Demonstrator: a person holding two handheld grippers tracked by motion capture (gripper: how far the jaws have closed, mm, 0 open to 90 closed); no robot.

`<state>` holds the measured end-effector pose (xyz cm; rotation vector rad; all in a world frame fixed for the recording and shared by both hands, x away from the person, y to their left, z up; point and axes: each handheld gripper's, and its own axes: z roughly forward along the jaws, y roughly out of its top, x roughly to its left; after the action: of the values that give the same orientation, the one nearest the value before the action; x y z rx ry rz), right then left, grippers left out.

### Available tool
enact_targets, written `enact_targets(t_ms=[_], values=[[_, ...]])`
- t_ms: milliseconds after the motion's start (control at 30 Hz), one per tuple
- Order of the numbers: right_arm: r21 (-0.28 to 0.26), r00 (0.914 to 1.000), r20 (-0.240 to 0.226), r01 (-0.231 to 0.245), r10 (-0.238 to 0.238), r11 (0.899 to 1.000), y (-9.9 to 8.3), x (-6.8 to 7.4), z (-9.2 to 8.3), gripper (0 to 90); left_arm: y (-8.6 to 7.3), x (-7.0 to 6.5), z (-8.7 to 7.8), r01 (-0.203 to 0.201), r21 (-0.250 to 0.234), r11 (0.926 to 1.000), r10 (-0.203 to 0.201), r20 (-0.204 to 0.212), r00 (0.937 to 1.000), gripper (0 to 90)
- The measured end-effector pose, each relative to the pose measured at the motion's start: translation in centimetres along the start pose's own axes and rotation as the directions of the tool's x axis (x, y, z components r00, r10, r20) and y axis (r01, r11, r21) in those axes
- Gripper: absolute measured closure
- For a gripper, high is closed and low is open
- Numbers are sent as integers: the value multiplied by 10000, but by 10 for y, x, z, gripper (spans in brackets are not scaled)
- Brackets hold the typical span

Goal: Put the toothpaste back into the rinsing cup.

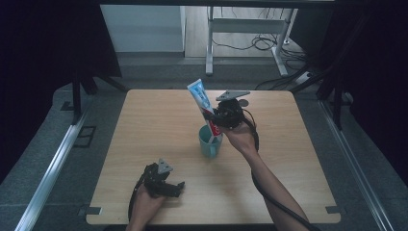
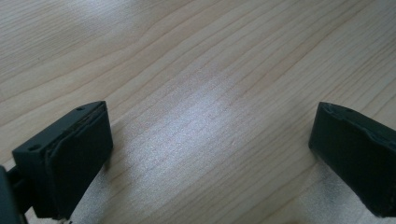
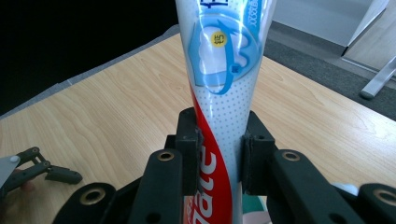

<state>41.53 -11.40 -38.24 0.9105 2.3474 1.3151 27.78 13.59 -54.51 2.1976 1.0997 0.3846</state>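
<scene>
One toothpaste tube [image 1: 204, 104] and one teal cup [image 1: 210, 141] are in play on the single wooden table [image 1: 144, 125]. The right gripper [image 1: 217, 117] pinches the tube across its lower body; in the right gripper view its two black jaws press flat against both sides of the tube [image 3: 223, 93]. From the high view, the tube leans toward eleven o'clock, its capped end down at the cup's mouth near the table's centre. The cup stands upright. The left gripper [image 1: 174, 188] rests on the table at about seven o'clock from the cup, well apart from it, its two jaws spread wide over bare wood with nothing between them.
</scene>
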Motion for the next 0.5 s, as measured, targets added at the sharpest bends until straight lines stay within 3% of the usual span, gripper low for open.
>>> enact_targets(t_ms=[500], values=[[-69, 10000, 2, -19, 19, 10000, -2, 3, 16, 728, 0, 0, 0, 33, -27, 10000, -33, 5, 10000, 0]])
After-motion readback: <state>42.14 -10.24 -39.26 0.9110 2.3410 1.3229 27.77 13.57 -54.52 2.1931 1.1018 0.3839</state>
